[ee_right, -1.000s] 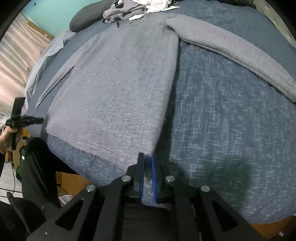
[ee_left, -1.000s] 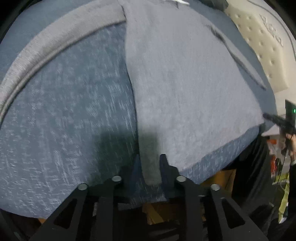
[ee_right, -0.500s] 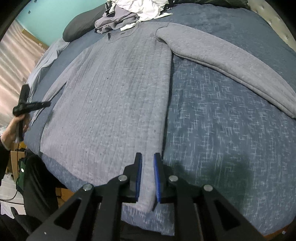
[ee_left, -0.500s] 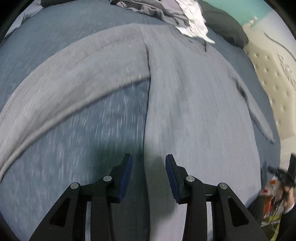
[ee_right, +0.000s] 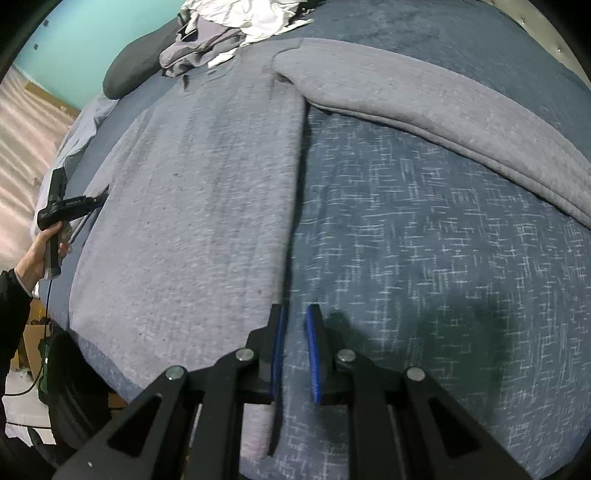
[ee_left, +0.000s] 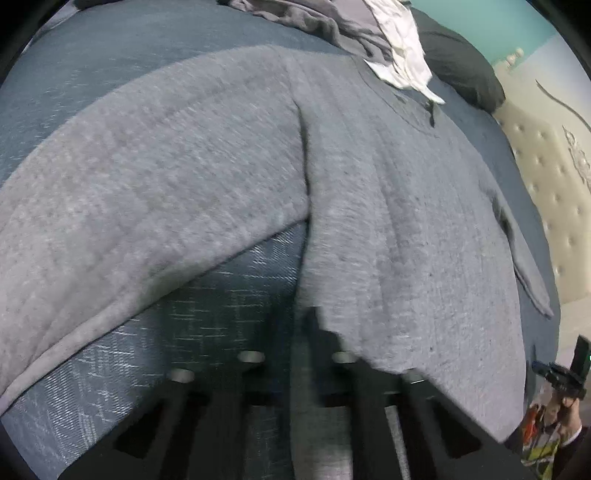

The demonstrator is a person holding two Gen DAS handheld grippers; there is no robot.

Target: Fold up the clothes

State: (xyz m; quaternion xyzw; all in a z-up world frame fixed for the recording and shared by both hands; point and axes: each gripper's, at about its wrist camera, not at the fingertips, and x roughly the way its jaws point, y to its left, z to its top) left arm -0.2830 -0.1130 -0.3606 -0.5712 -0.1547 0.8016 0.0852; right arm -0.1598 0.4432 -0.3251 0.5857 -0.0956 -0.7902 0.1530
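Grey knit sweater spread flat on blue bedspread, collar toward 12 o'clock by heaped laundry, one sleeve trailing toward 3 o'clock. Left gripper pinched fully closed on sweater's side edge, cloth draped over its fingers. Right gripper narrowly parted, straddling opposite side edge (pad contact unclear). Probably soft, limp, light, non-slippery; best taken at hem corners and side seams, lifted evenly to avoid sagging.

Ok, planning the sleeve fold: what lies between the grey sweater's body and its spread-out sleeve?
Just bare blue bedspread, nothing else, between the sweater's body and the sleeve; the right wrist view shows it plainly.
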